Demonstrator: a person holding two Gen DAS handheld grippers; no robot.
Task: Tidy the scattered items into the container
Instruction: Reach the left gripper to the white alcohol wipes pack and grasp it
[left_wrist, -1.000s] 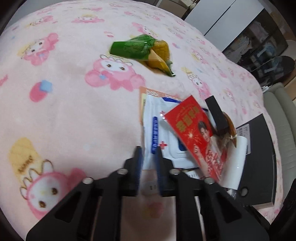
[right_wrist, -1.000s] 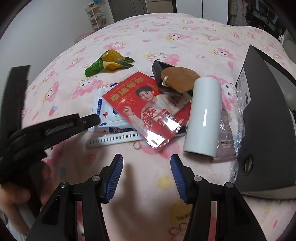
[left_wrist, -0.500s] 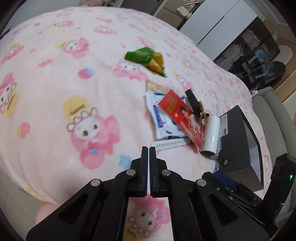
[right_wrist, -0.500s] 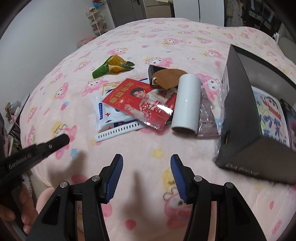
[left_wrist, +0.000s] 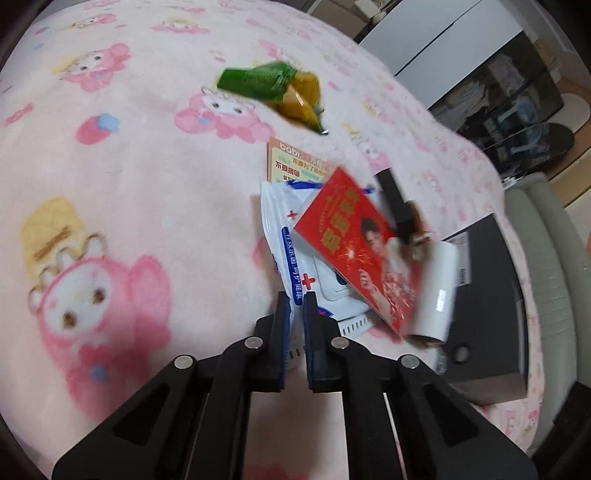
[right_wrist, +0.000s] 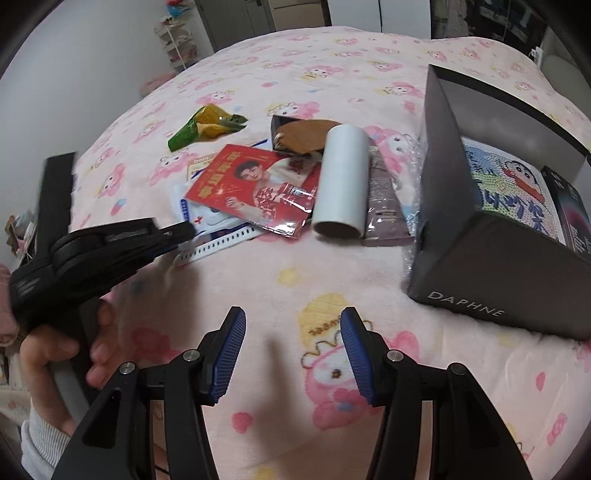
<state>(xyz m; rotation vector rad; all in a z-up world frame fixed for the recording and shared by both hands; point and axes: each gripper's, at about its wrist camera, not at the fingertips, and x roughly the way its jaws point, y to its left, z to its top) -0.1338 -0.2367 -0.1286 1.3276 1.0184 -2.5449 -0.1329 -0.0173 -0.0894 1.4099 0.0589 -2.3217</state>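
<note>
So the box (right_wrist: 476, 236) sits at the right of the frame on the bed (right_wrist: 332, 66), and it's only got a cartoon picture thing (right_wrist: 509, 192) and something dark inside so far. Nearly everything else is left, I reckon. The pile in the middle is all out on the blanket: red packet (right_wrist: 255, 188) lying over the white wipes pack (left_wrist: 295, 236), white roll (right_wrist: 343, 184) just beside it, a white strap (right_wrist: 214, 243) poking out below, and the green and yellow wrapper (right_wrist: 207, 125) off on its own further up left. My left gripper (left_wrist: 294, 314) has its jaws narrow, right at the near edge of the wipes pack; can't tell if they're actually pinching it. Right gripper (right_wrist: 293, 350) hangs low centre, jaws wide, nothing in them.
</note>
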